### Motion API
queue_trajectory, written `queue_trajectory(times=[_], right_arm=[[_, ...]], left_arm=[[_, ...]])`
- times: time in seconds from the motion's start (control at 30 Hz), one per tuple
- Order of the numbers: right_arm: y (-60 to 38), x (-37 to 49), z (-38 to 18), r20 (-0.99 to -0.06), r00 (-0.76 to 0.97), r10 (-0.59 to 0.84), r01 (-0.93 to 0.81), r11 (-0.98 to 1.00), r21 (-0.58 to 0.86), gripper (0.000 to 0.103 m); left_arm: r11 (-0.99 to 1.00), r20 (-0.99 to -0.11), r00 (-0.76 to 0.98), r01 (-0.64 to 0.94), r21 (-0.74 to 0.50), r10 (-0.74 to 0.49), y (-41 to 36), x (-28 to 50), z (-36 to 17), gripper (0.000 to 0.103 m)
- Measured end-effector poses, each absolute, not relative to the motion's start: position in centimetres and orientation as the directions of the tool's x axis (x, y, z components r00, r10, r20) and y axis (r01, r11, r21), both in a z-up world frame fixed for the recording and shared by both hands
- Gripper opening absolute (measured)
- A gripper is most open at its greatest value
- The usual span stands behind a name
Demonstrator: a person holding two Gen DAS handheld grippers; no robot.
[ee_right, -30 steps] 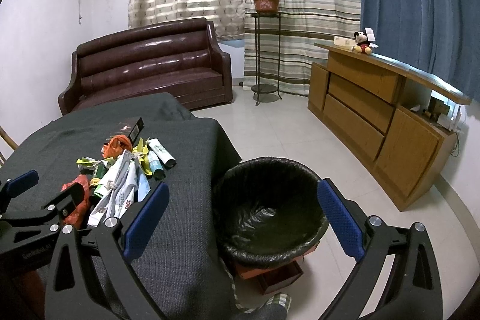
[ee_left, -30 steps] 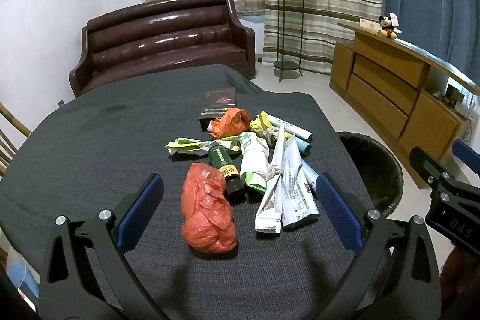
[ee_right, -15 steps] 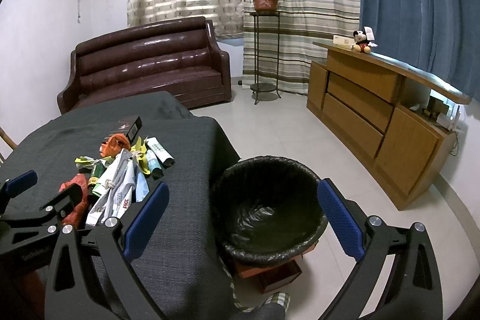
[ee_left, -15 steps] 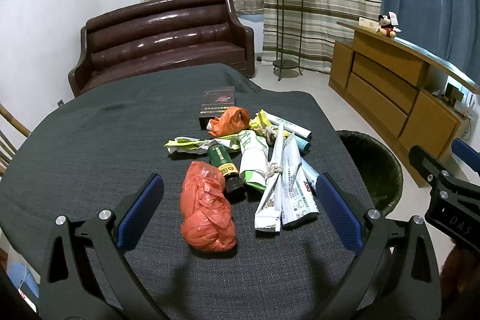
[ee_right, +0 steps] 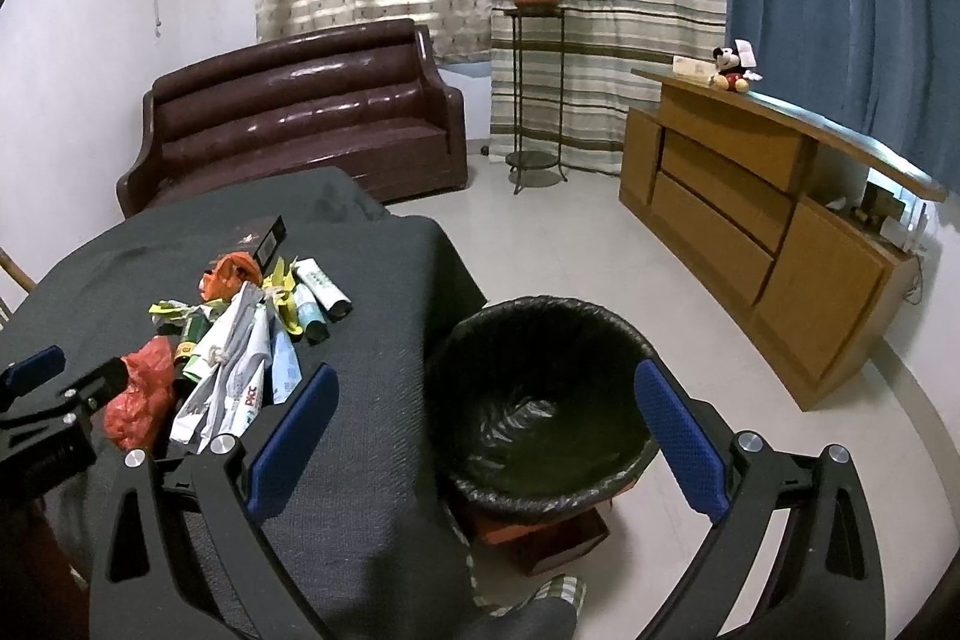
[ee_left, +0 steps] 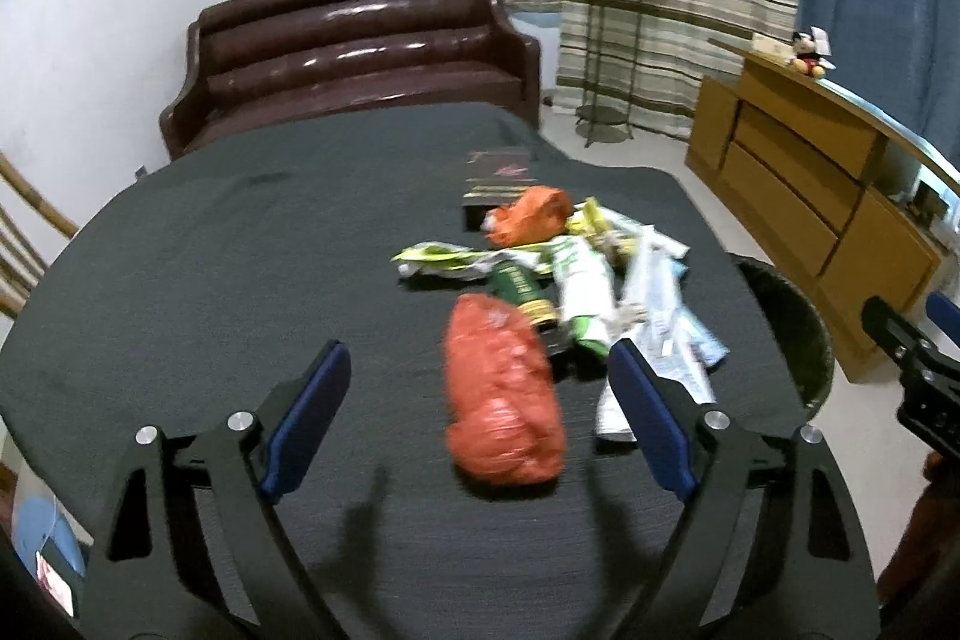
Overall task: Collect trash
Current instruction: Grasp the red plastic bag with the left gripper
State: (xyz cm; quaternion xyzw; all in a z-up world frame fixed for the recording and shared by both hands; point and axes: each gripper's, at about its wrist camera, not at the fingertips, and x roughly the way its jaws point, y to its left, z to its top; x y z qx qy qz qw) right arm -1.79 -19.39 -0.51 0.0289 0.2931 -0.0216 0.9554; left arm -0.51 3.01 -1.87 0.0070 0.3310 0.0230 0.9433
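With jaws wide open, the left gripper (ee_left: pixel 480 406) has moved down toward the crumpled red plastic bag (ee_left: pixel 503 394), likely the first pickup; the right gripper (ee_right: pixel 486 430) hovers open above the black-lined bin (ee_right: pixel 540 400).

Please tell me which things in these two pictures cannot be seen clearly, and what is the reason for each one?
- Green bottle: label unreadable, left wrist view is motion-blurred.
- Red plastic bag: partly hidden behind the left gripper in the right wrist view.
- Trash bin: bottom too dark to judge contents; its far side is cut off by the table edge in the left wrist view.
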Motion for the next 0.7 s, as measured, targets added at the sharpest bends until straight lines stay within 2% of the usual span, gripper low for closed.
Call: queue_trajectory(times=[0.07, 0.1, 0.13, 0.17, 0.2, 0.43, 0.7], right_arm=[[-19.2, -1.8, -0.6, -0.569, 0.823, -0.015, 0.045, 0.998, 0.039, 0.094], [-19.0, -1.5, -0.6, -0.572, 0.82, -0.012, 0.041, 0.998, 0.039, 0.089], [-18.9, -1.4, -0.5, -0.577, 0.816, -0.007, 0.037, 0.999, 0.04, 0.082], [-18.8, -1.3, -0.6, -0.584, 0.812, -0.008, 0.037, 0.999, 0.039, 0.064], [-18.8, -1.1, -0.7, -0.596, 0.803, -0.005, 0.037, 0.998, 0.041, 0.059], [-18.6, -0.4, -1.1, -0.615, 0.789, 0.017, 0.032, 0.997, 0.069, 0.059], [-18.2, 0.0, -1.3, -0.625, 0.779, 0.043, 0.012, 0.996, 0.084, 0.065]], left_arm=[[0.998, -0.631, 0.774, -0.052, 0.029, 0.059, 3.7, -0.4, -2.2, 0.085], [0.998, -0.634, 0.771, -0.056, 0.028, 0.061, 3.9, -0.5, -2.3, 0.084], [0.998, -0.638, 0.768, -0.059, 0.026, 0.062, 4.1, -0.6, -2.4, 0.084], [0.998, -0.645, 0.762, -0.062, 0.021, 0.061, 4.2, -0.6, -2.6, 0.084], [0.998, -0.65, 0.758, -0.062, 0.017, 0.058, 4.3, -0.5, -2.8, 0.084], [0.999, -0.671, 0.74, -0.031, 0.027, 0.042, 4.1, 0.7, -3.2, 0.083], [0.996, -0.717, 0.692, 0.073, -0.046, -0.084, 4.6, 2.0, -3.9, 0.039]])
